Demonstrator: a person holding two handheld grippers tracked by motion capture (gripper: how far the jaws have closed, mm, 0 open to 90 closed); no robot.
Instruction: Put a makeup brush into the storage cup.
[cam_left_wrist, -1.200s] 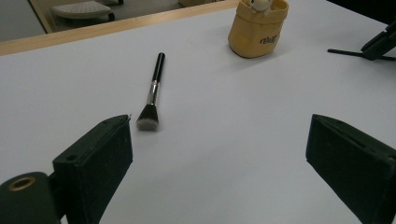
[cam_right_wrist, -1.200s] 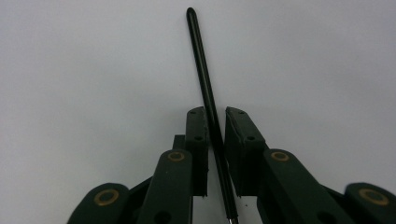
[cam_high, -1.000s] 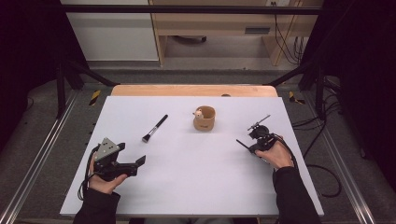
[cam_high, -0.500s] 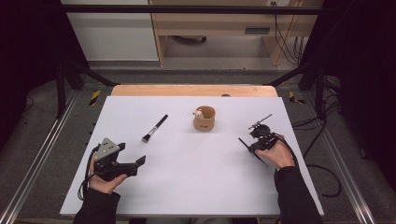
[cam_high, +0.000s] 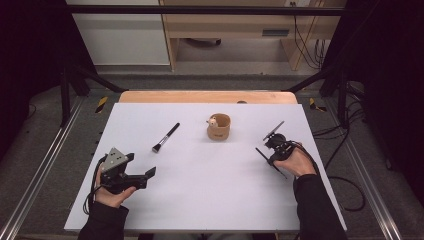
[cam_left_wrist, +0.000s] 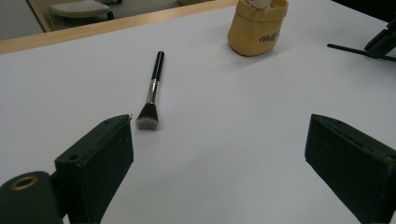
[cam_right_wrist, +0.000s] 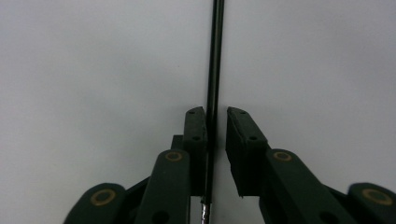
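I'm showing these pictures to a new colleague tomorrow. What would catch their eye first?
Probably the yellow-brown cup standing alone near the middle of the white table, with the makeup brush lying flat to its left. Next, the right tongs at the right side, nearly closed around a thin black rod, with a small gap on one side, while the left tongs rest wide open near the front left.

This looks like a lab recording bay. A white surface (cam_high: 210, 200) sits in a black metal frame (cam_high: 200, 10) with dark curtains at left and right. Cables (cam_high: 305, 45) hang by a wooden bench (cam_high: 235, 25) at the far side.
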